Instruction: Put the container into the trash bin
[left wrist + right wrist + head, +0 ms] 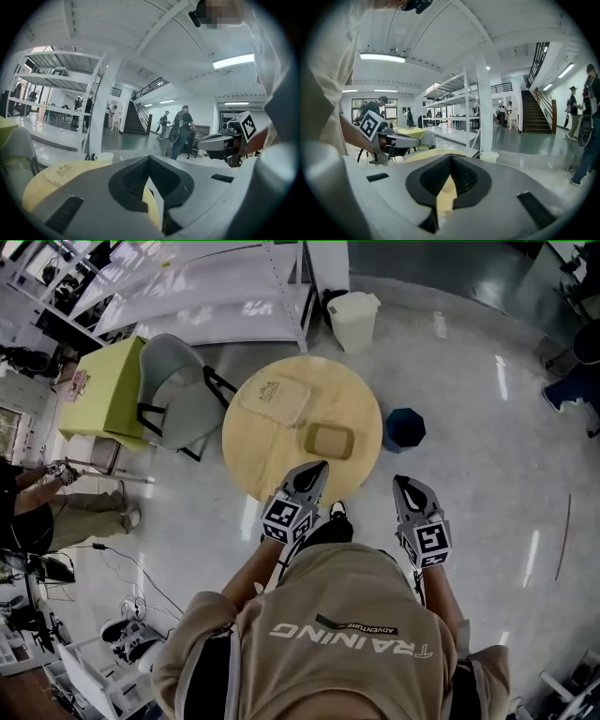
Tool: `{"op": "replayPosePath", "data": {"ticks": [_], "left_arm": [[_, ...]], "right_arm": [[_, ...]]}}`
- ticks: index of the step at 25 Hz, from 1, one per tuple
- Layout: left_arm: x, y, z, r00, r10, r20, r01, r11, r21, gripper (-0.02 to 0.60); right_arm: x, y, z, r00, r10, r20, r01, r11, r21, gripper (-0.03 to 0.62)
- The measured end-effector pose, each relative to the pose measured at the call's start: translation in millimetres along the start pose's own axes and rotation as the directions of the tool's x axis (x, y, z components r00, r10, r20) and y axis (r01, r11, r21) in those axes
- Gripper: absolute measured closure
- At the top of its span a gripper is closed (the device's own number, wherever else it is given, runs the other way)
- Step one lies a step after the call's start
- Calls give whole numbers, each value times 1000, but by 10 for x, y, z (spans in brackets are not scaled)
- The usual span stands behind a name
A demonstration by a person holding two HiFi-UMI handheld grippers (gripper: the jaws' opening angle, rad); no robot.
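Reach step, I judge: left claw (317, 468) and right claw (403, 482) are both pressed together and empty at the surface (253, 460) edge, the container (330, 440) lies untouched there, so one must open over it.

Ahead of your fingers (466, 180), the round table (281, 442) looks like pale wood, with a smooth and matt top. The container (330, 441) on it seems to be matt tan pulp or paper. The floor (487, 456) around the table is glossy and mirrors the lamps. Far beyond the fingers, the white bin (354, 320) looks like smooth plastic. The fingers themselves are matt grey plastic with dark ribbed inner faces.
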State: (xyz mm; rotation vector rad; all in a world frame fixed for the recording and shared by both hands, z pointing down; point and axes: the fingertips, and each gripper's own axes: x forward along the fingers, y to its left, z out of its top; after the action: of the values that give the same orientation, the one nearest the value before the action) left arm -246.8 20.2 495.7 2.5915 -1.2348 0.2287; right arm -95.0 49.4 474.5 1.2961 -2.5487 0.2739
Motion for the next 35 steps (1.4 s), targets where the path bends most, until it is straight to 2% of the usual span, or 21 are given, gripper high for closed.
{"op": "replayPosePath", "data": {"ticks": [5, 8, 12, 16, 19, 21, 23, 24, 28, 32, 35], "left_arm": [[324, 340, 104, 997, -75, -28, 76, 996, 45, 577], [497, 456, 7, 989, -125, -74, 131, 987, 91, 577], [629, 570, -142, 979, -150, -135, 169, 976, 137, 577], [745, 690, -415, 965, -139, -221, 168, 978, 120, 577], [840, 744, -727, 936, -136, -323, 174, 980, 92, 574], [924, 747, -980, 908, -137, -397, 193, 975, 106, 572], [995, 730, -1284, 859, -138, -493, 234, 962, 138, 456], [1031, 728, -1434, 831, -132, -540, 258, 952, 164, 431], [1194, 737, -1851, 733, -85, -675, 361, 890, 280, 431], [1303, 692, -2168, 636, -87, -767, 472, 830, 298, 431], [1326, 689, -2325, 581, -71, -811, 524, 795, 306, 431]], "right_arm": [[555, -164, 272, 999, -36, 19, 36, 999, 15, 591], [789, -266, 300, 999, -50, 12, 50, 999, 20, 591], [993, -341, 317, 999, -48, 2, 48, 998, 31, 591], [1098, -381, 271, 999, -30, -22, 31, 998, 51, 591], [1155, -435, 267, 1000, -10, -25, 11, 998, 55, 591], [1161, -495, 245, 1000, -2, -26, 4, 997, 73, 591], [1139, -542, 194, 999, 9, -39, -5, 996, 95, 591], [1121, -561, 160, 999, 15, -50, -9, 995, 102, 591], [1050, -677, 95, 999, 8, -37, -3, 992, 124, 591], [965, -820, -50, 999, -23, -48, 31, 985, 172, 591], [905, -928, -89, 997, -52, -50, 61, 978, 200, 591]]}}
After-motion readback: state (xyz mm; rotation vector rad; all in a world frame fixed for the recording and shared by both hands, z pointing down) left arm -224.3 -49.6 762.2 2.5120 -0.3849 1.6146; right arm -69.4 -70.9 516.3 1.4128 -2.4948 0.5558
